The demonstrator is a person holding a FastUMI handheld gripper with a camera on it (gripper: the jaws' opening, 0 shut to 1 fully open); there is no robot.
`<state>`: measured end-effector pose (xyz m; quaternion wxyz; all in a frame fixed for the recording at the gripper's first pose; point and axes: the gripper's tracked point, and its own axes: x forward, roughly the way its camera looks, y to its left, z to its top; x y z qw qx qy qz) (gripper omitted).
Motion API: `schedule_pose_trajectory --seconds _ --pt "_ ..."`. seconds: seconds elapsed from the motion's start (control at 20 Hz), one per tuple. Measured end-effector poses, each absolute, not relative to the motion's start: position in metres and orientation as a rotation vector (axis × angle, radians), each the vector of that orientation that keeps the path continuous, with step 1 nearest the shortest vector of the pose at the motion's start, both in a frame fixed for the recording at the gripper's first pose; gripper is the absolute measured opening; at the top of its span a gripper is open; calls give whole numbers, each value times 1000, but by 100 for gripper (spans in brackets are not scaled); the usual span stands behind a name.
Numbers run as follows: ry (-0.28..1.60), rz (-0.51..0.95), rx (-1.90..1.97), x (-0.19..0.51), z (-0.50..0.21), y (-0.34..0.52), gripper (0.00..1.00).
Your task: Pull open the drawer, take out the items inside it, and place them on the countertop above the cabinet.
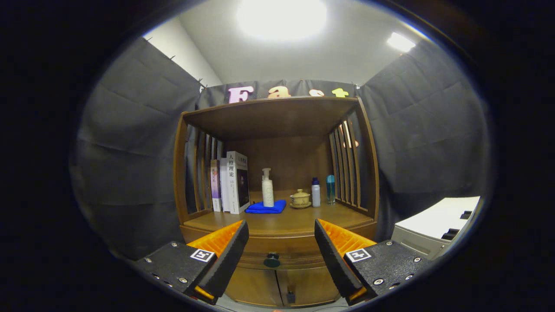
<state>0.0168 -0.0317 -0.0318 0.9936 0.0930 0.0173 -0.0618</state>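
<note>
The drawer [273, 253] sits closed under the table [299, 222], its knob [272, 260] between and just beyond the spread, empty fingers [282, 249]. The knob is small: a misaligned grip could slip off. Above the knob, a pump bottle [267, 187] and teacup [300, 198] crowd the table, so items placed carelessly could topple them.

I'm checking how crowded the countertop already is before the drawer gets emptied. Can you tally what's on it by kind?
Books: 3
Pump bottle: 1
Blue cloth: 1
Lidded cup: 1
Small bottles: 2
Total: 8
The gripper fingers are open, with the drawer knob between them.
</note>
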Motion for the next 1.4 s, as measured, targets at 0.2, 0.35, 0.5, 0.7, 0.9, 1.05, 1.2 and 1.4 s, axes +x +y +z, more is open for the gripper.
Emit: schedule_pose_trajectory --seconds 0.2,0.35,0.5,0.7,0.9,1.05,1.2,1.4 --pt "74 -188 223 22 -57 -45 94" --pt "104 -190 203 29 -75 -42 94" --pt "134 -167 173 39 -94 -31 95" --pt "187 -131 116 55 -119 -14 95" --pt "228 -114 53 67 -140 1 95" --pt "251 -79 39 80 -160 14 95" --pt "280 -71 -5 94 -178 22 96" --pt "293 -66 1 112 -195 26 95"
